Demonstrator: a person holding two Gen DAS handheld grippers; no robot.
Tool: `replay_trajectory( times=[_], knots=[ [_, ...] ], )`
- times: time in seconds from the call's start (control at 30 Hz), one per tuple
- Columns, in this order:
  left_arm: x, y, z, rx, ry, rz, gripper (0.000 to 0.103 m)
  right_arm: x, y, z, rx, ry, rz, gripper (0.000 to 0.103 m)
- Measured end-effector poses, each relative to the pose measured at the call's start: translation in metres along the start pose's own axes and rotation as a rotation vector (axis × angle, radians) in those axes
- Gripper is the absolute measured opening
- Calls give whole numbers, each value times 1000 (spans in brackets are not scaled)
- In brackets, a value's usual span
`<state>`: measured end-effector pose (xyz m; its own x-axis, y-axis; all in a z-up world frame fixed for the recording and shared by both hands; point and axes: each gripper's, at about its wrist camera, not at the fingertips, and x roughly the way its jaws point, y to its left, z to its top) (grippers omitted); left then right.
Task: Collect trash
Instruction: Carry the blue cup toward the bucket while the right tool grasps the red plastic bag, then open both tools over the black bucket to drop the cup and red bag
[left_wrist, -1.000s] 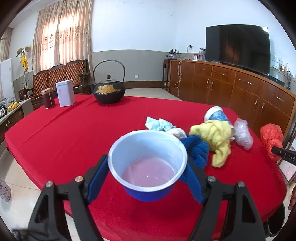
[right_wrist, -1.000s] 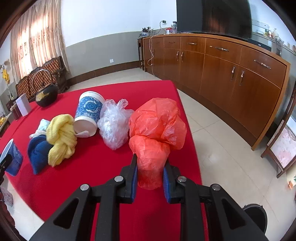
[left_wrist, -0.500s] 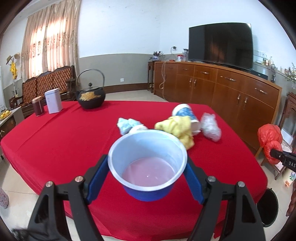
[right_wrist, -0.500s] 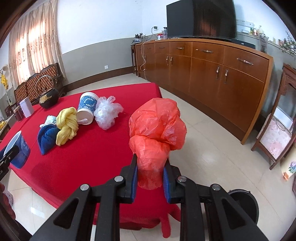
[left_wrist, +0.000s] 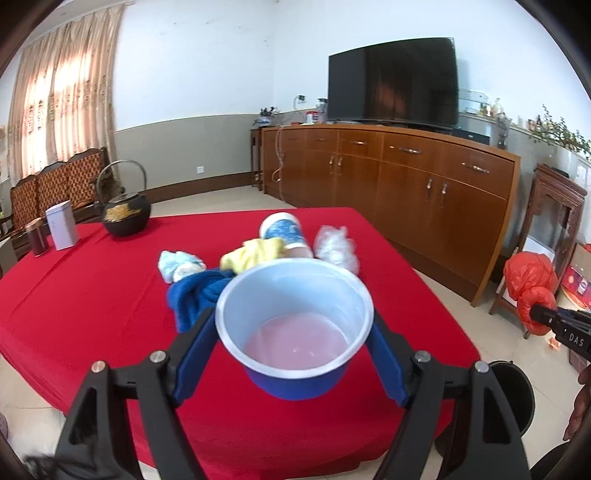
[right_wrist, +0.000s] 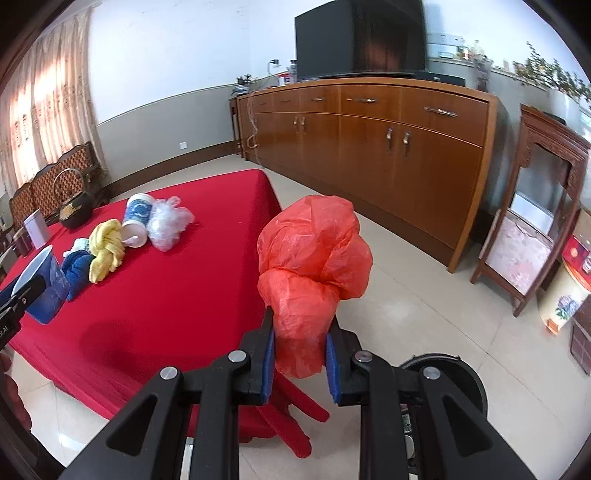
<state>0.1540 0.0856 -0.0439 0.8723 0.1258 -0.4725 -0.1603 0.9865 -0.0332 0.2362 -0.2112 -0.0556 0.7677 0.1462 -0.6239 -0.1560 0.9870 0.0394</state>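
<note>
My left gripper (left_wrist: 293, 354) is shut on a blue paper cup (left_wrist: 295, 325) with a white inside, held upright over the near edge of the red table (left_wrist: 92, 295). The same cup (right_wrist: 44, 291) shows at the left of the right wrist view. My right gripper (right_wrist: 299, 354) is shut on a crumpled orange plastic bag (right_wrist: 314, 266), held off the table's corner above the floor; that bag (left_wrist: 532, 288) appears at the right of the left wrist view. A black bin (right_wrist: 454, 376) stands on the floor, partly hidden behind the right gripper, and the bin (left_wrist: 517, 395) shows beside the table.
On the table lie a tipped blue-and-white cup (right_wrist: 136, 221), a clear plastic bag (right_wrist: 168, 225), a yellow cloth (right_wrist: 107, 247), a blue cloth (left_wrist: 195, 295), a pale crumpled wad (left_wrist: 181, 264), a black kettle (left_wrist: 125, 214) and tins (left_wrist: 62, 225). A wooden sideboard (right_wrist: 369, 147) lines the wall.
Both grippers have swung to the right, away from the table. The orange bag now hangs over the floor instead of the table, and the black bin has come into view.
</note>
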Motion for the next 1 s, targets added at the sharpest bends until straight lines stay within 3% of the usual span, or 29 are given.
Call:
replay_trajectory(
  times=[0.4,0.53,1.0],
  knots=[
    [3,-43,1,51,4,-82,79,-13,-36,-18,53,12,-52,24],
    [4,-64,-1,72,8,-124,75,-16,-53,-25,76,22,-77,24],
    [12,-147,-8,144,38,-278,75,-31,-127,-55,157,62,-178,24]
  ],
)
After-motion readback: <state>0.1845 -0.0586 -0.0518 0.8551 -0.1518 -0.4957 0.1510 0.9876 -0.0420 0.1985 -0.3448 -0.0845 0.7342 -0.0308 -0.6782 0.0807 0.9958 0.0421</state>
